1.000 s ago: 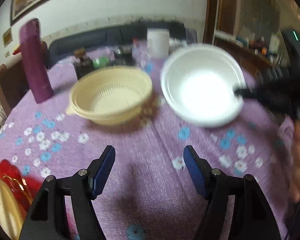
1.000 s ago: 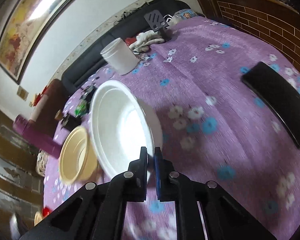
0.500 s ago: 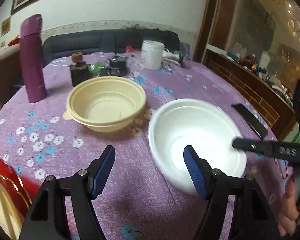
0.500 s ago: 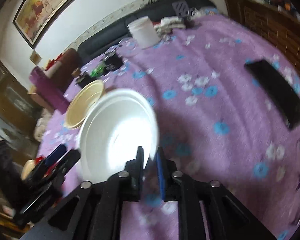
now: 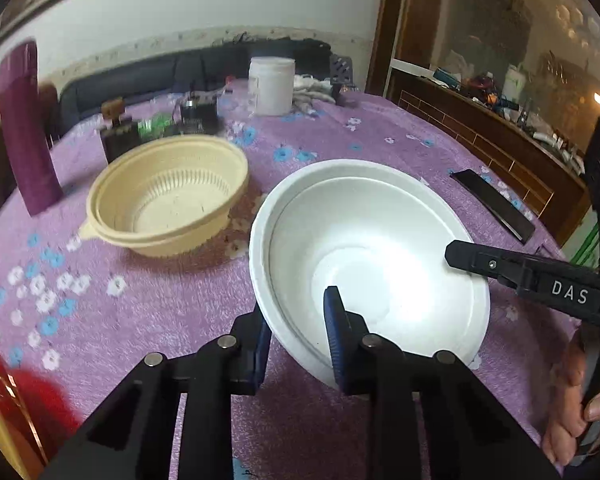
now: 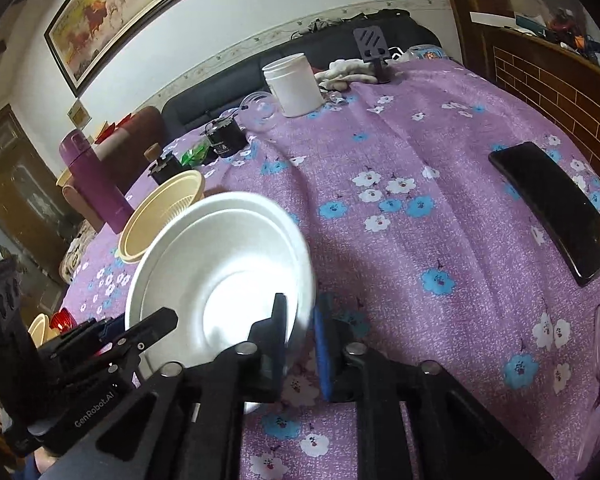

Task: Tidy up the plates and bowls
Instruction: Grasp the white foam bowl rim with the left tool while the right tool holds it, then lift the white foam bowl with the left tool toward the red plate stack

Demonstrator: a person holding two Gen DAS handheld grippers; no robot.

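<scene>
We hold the white bowl from two sides above the purple cloth. Our left gripper has just been closing, and its blue pads now clamp the bowl's near rim, one finger outside the wall and one inside. Our right gripper pinches the bowl's right rim; in the left wrist view its black finger reaches in over the rim from the right, marked "DAS", with our hand behind it. In the right wrist view the rim passes between the two fingers, and the left gripper shows at the lower left edge of the bowl.

The bowl sits near the middle of the table, tilted a little, with its near edge over the cloth. Whether its base touches the cloth we cannot tell.

Just to the left and farther off stands the cream bowl, ribbed inside, resting on the cloth and apart from the white one. A purple flask stands upright at the far left. A white jar stands at the far side, with small dark jars between it and the cream bowl. A black phone lies flat at the right. A red dish, blurred, shows at the near left corner.
</scene>
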